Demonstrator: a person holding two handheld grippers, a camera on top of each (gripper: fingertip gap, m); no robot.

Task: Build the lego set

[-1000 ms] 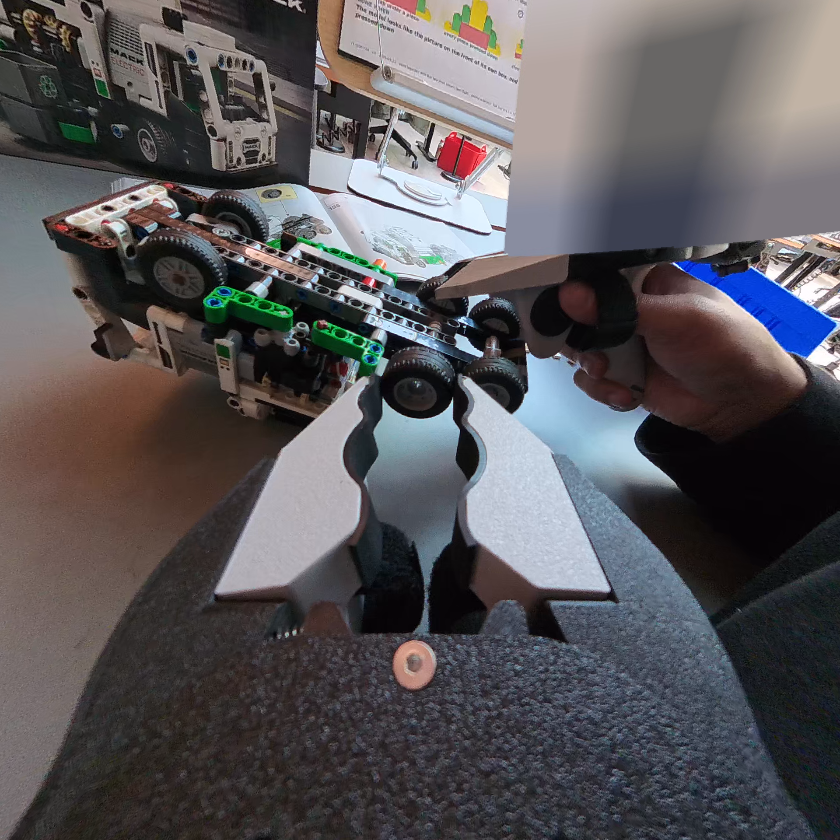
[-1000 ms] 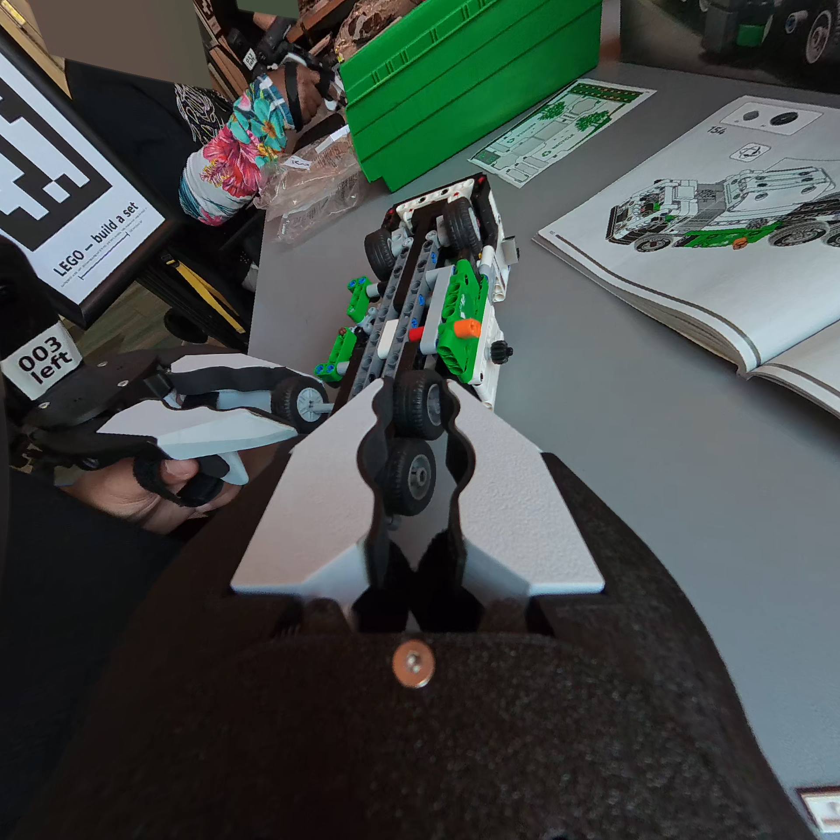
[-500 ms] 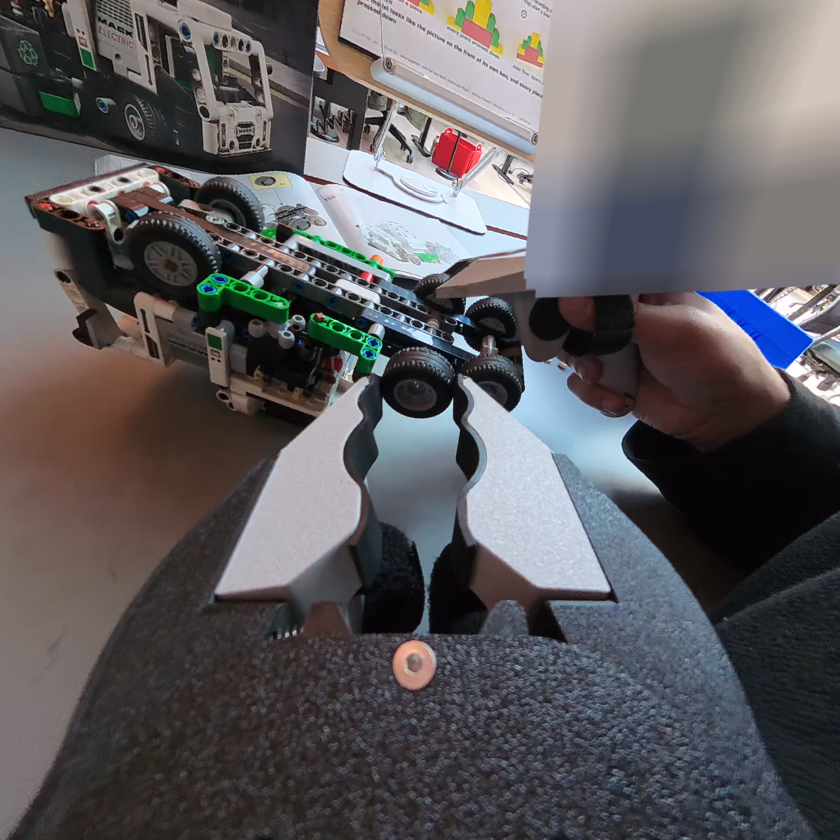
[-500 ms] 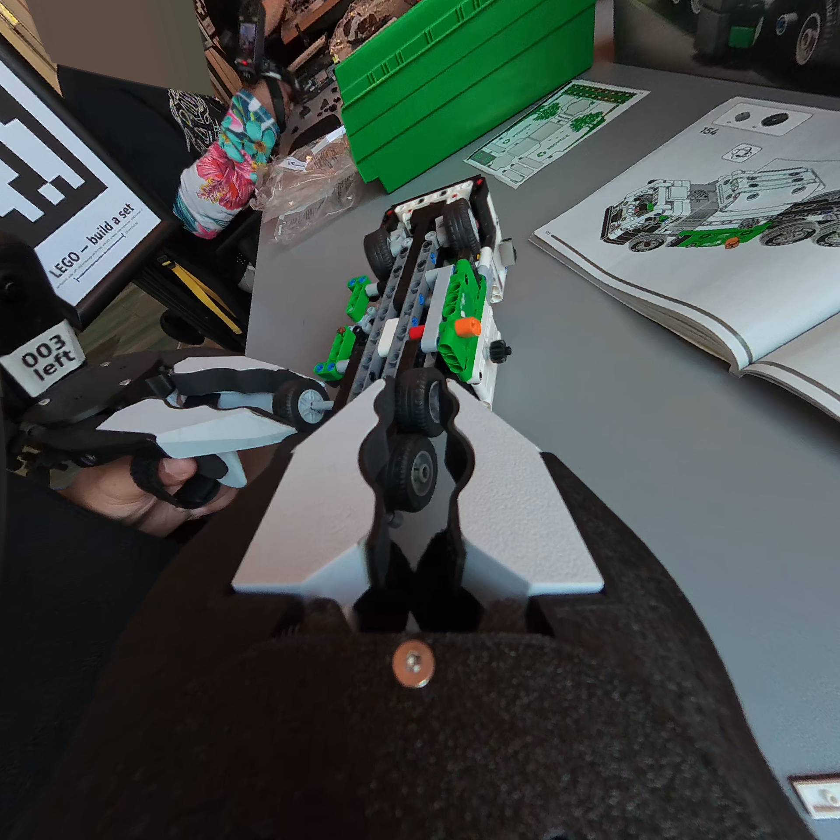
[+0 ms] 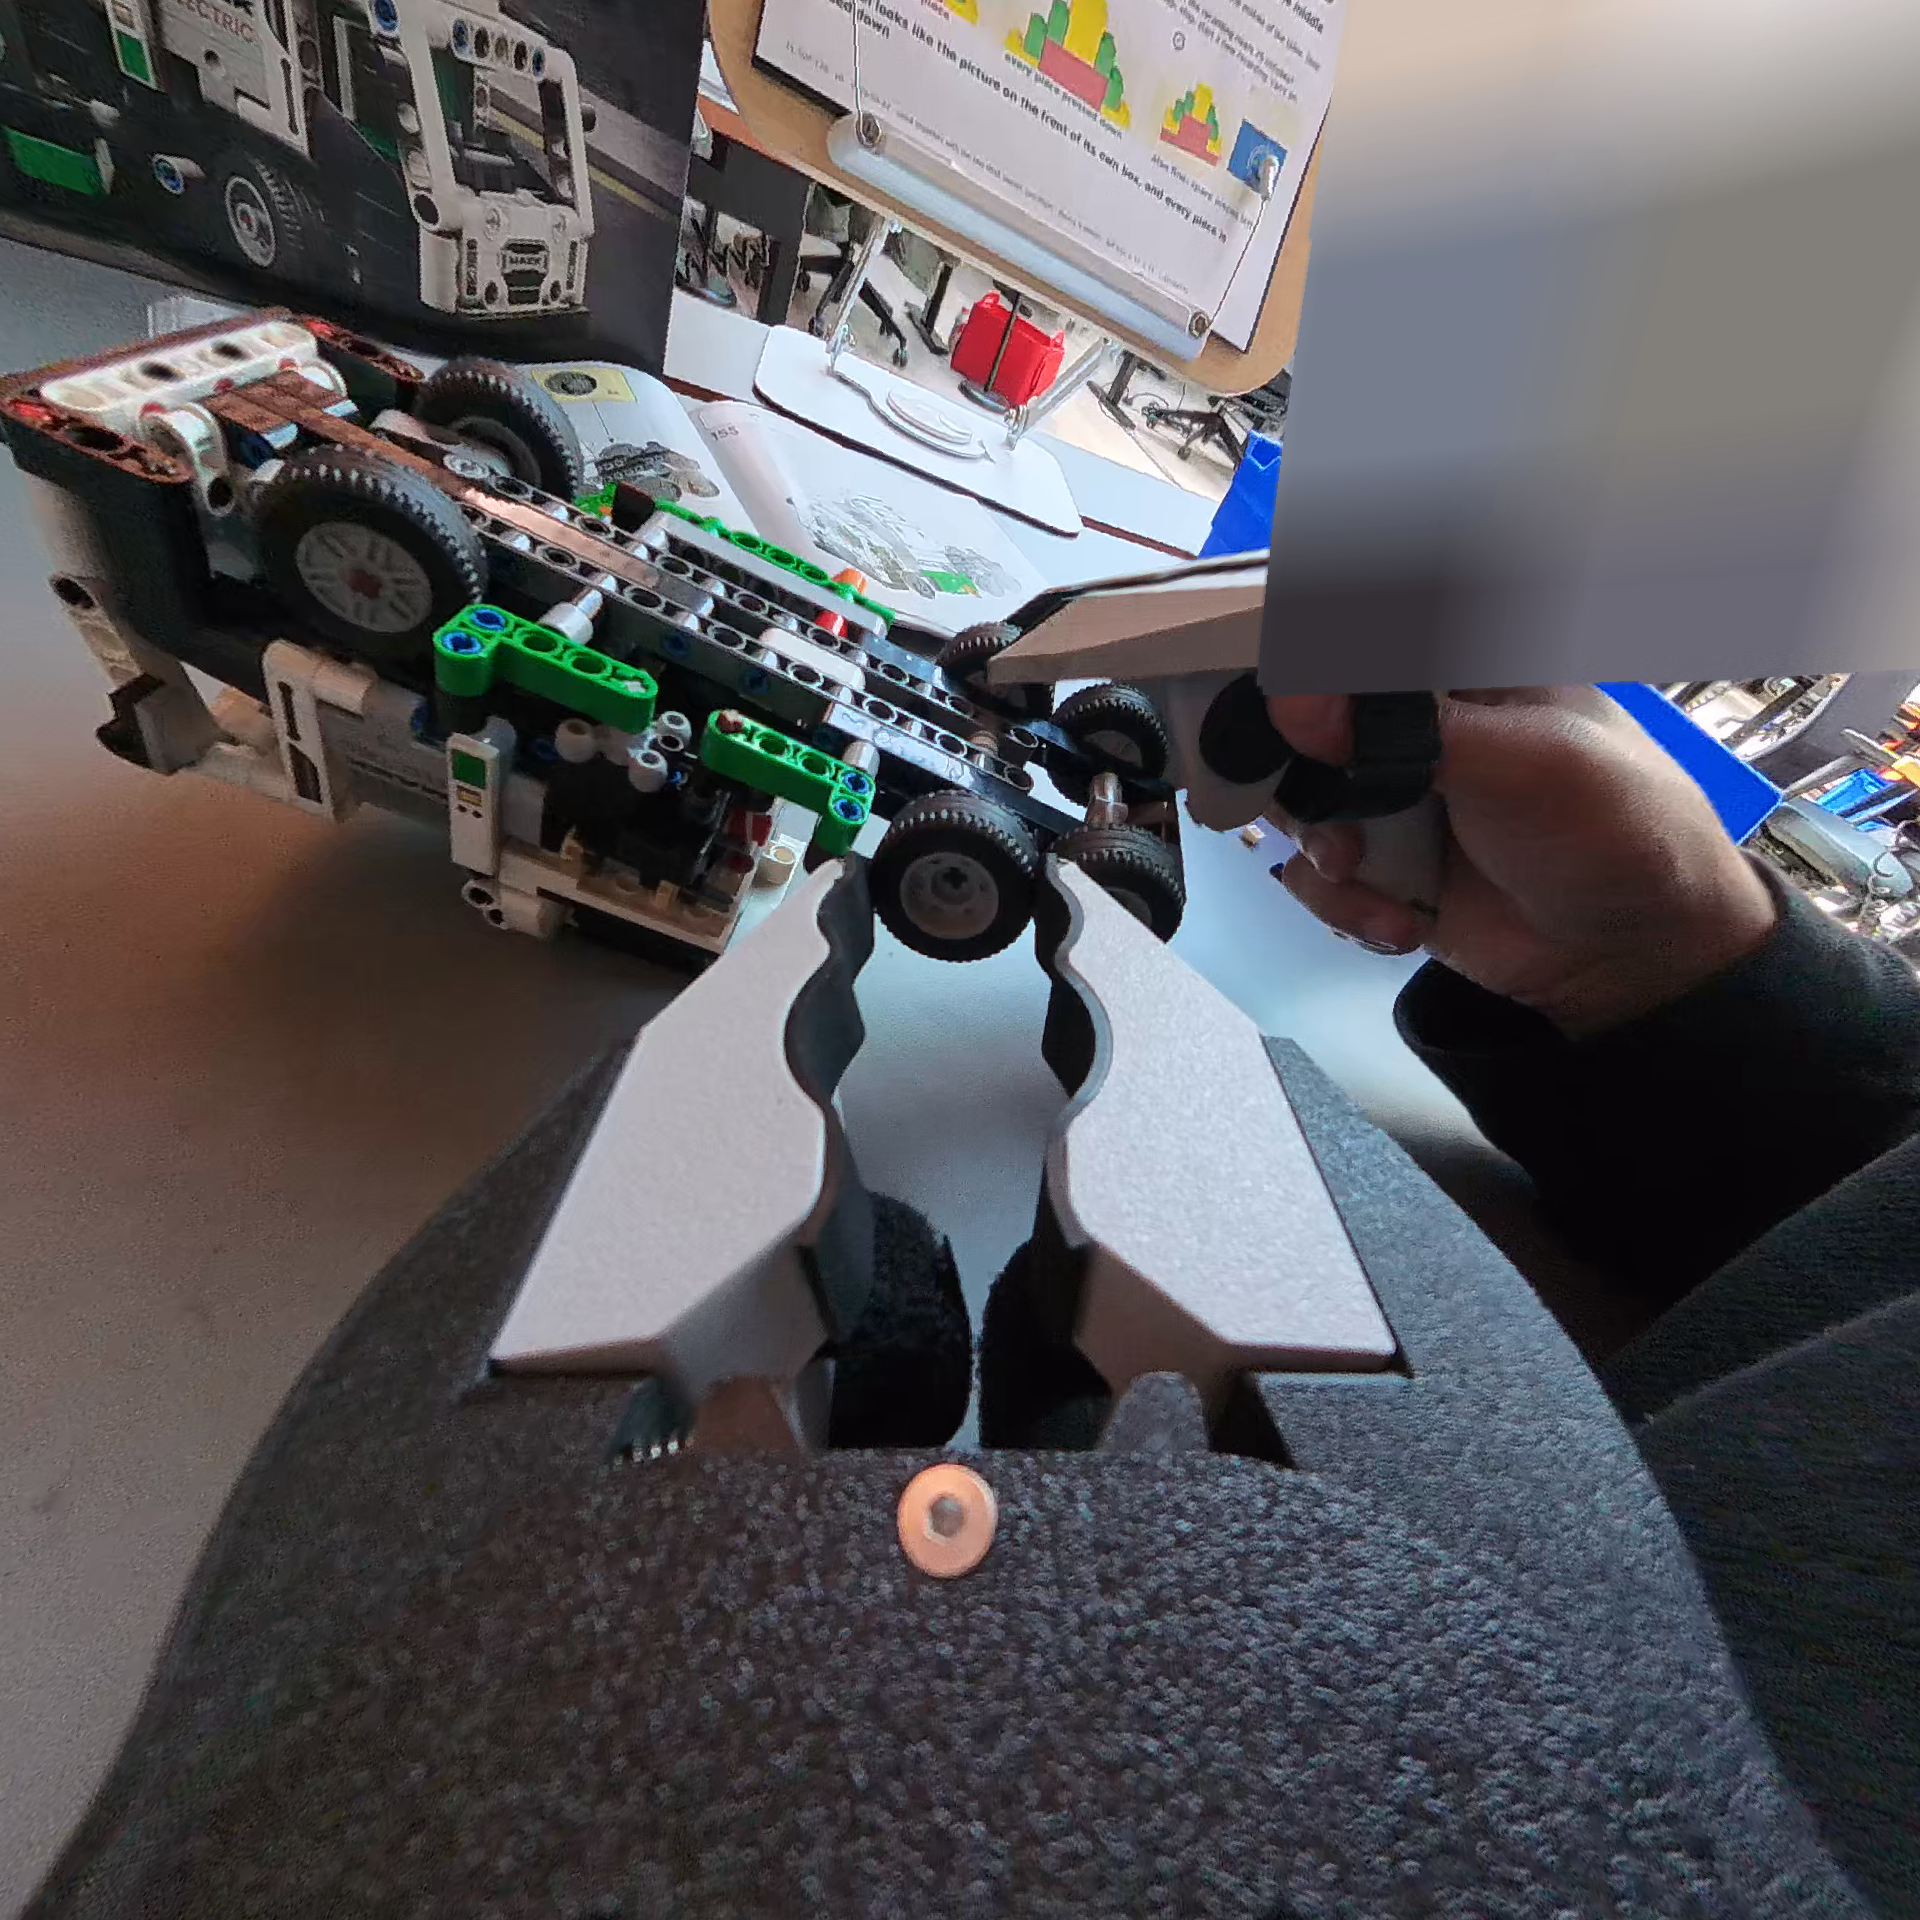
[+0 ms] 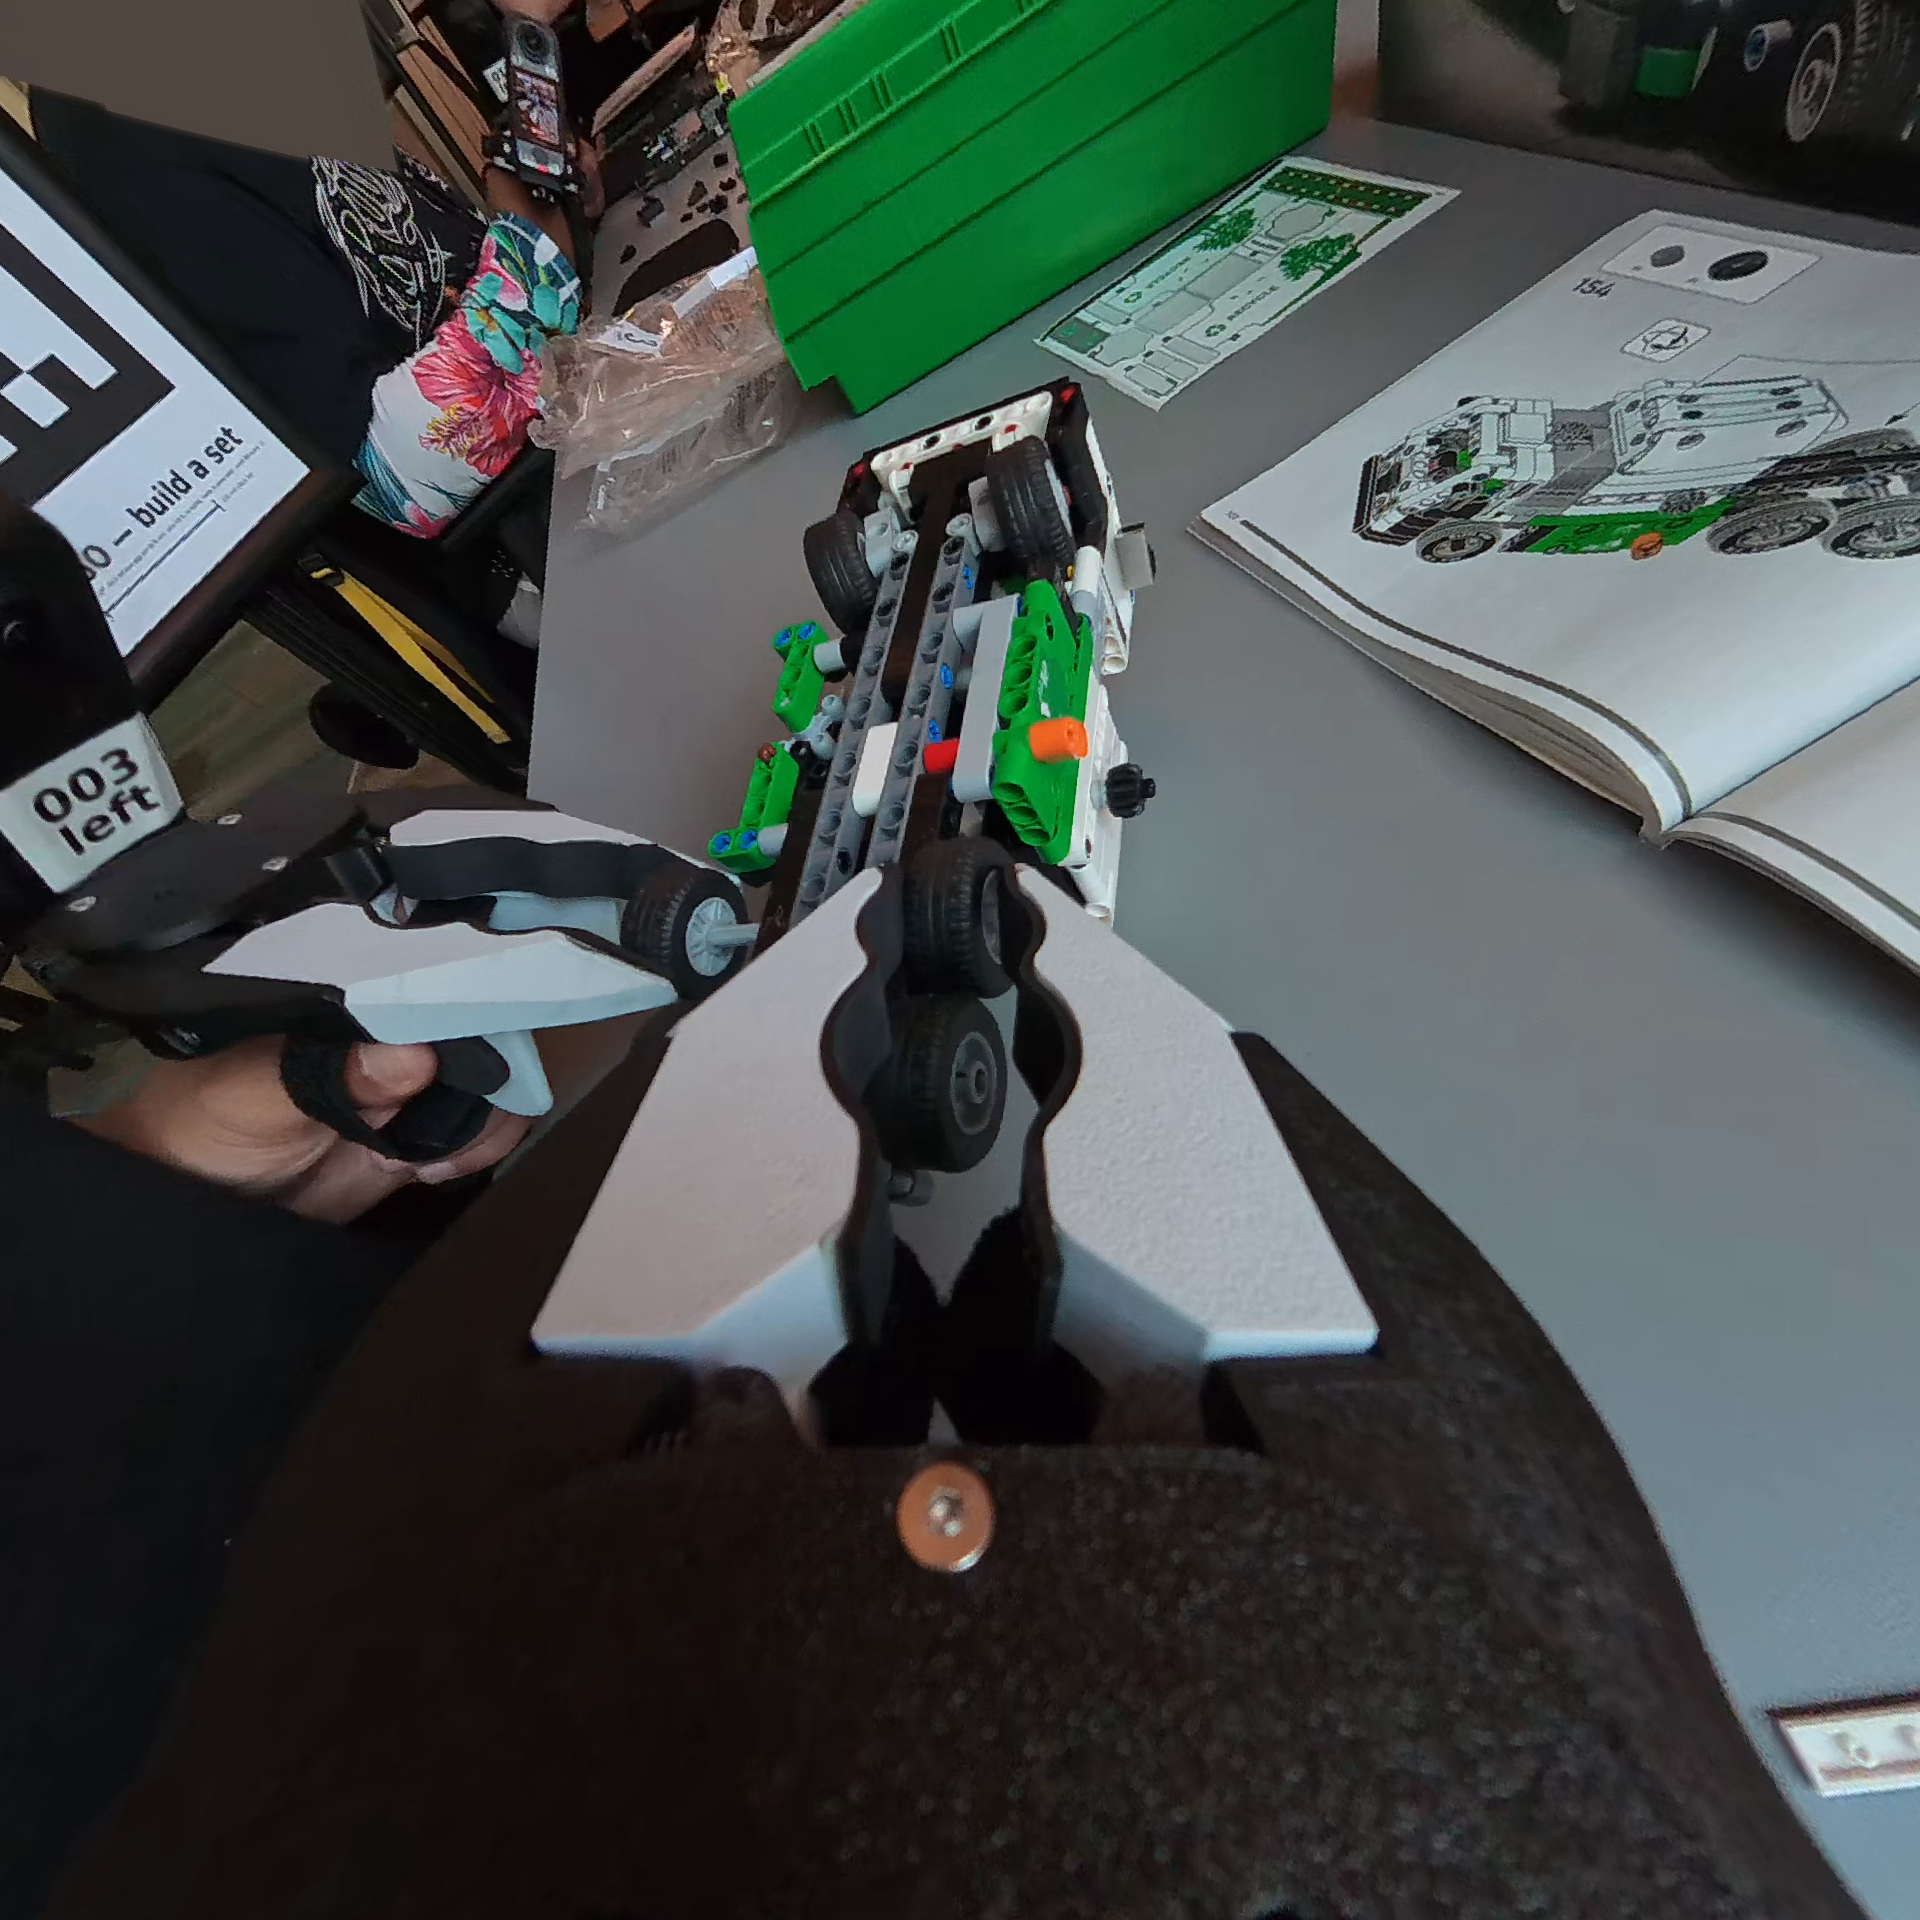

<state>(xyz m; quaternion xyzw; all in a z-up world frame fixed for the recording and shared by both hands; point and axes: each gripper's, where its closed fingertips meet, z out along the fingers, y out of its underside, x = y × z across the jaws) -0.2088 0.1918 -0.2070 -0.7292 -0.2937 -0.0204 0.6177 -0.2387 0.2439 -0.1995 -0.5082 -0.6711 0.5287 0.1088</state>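
Note:
The lego truck (image 5: 623, 665) lies wheels-up on the grey table (image 6: 1403, 1091), with a black and grey chassis, green beams and a white cab. My left gripper (image 5: 945, 904) is shut on a small black wheel (image 5: 951, 883) on an axle at the truck's rear. It shows from the side in the right wrist view (image 6: 675, 935), with the wheel (image 6: 686, 930) between its fingers. My right gripper (image 6: 948, 883) is shut on the two rear wheels (image 6: 940, 1081) on the other side of the truck (image 6: 935, 707). Its tip shows in the left wrist view (image 5: 997, 665).
An open instruction booklet (image 6: 1558, 644) lies to the right of the truck. A green bin (image 6: 1018, 166), a sticker sheet (image 6: 1247, 270) and plastic bags (image 6: 665, 384) sit beyond it. The set's box (image 5: 312, 156) stands at the back. A person's floral sleeve (image 6: 468, 364) is at the table's far edge. The tips of one gripper are about 7 centimetres away from the tips of the other.
Both grippers keep their holds on the wheels. The truck's front end has shifted slightly left in the left wrist view.

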